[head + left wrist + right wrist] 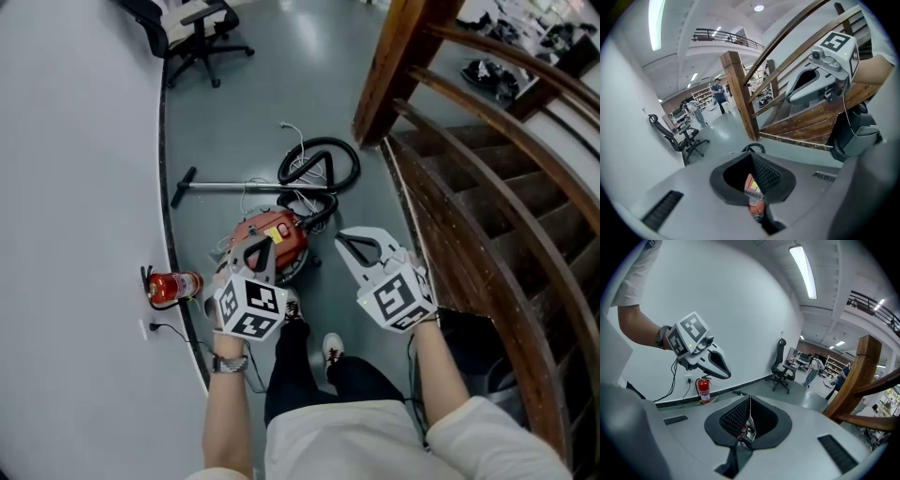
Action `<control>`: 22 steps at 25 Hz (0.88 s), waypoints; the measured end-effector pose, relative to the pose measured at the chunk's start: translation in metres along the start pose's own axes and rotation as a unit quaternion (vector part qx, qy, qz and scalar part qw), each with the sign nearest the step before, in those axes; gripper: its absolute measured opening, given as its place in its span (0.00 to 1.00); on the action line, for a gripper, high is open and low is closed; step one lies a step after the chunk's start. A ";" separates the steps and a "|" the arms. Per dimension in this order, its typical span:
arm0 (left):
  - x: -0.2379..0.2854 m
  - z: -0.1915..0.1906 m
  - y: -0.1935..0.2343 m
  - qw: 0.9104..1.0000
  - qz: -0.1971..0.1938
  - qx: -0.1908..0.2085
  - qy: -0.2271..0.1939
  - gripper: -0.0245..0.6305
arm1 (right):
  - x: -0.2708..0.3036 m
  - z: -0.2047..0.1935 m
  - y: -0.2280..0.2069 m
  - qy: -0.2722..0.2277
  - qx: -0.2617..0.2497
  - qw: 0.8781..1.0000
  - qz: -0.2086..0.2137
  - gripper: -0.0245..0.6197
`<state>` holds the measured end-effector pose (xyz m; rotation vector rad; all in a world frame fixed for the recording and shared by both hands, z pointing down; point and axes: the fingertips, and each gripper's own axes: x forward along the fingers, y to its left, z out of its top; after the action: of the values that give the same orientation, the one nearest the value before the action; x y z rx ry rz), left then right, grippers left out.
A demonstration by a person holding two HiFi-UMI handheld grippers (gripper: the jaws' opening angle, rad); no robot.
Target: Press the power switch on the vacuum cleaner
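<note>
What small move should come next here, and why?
Probably lower the left tool toward the red vacuum cleaner on the floor: it hangs over the body with jaws together, not touching, while the right tool sits off to the side. The switch isn't discernible yet.

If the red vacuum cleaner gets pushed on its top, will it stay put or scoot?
Probably put: the vacuum cleaner is a squat canister low on the floor, so a downward press should not tip it. A sideways shove might slide it, the coiled hose flopping along.
</note>
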<state>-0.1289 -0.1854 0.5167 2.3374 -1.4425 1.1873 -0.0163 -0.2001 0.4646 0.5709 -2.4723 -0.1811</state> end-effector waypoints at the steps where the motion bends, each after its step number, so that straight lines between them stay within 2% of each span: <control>1: -0.006 0.004 0.000 1.000 0.002 0.003 -0.004 0.04 | -0.005 0.006 -0.001 -0.006 0.000 1.000 -0.004 0.08; 15: -0.106 0.063 -0.006 0.997 0.041 0.021 -0.056 0.04 | -0.081 0.069 0.009 -0.047 -0.012 0.999 -0.024 0.08; 22: -0.158 0.071 -0.005 0.994 0.073 0.024 -0.072 0.04 | -0.111 0.103 0.017 -0.066 -0.025 0.997 -0.036 0.08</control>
<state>-0.1217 -0.1087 0.3615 2.4298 -1.6773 1.1187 0.0000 -0.1358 0.3270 0.6460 -2.5683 -0.3191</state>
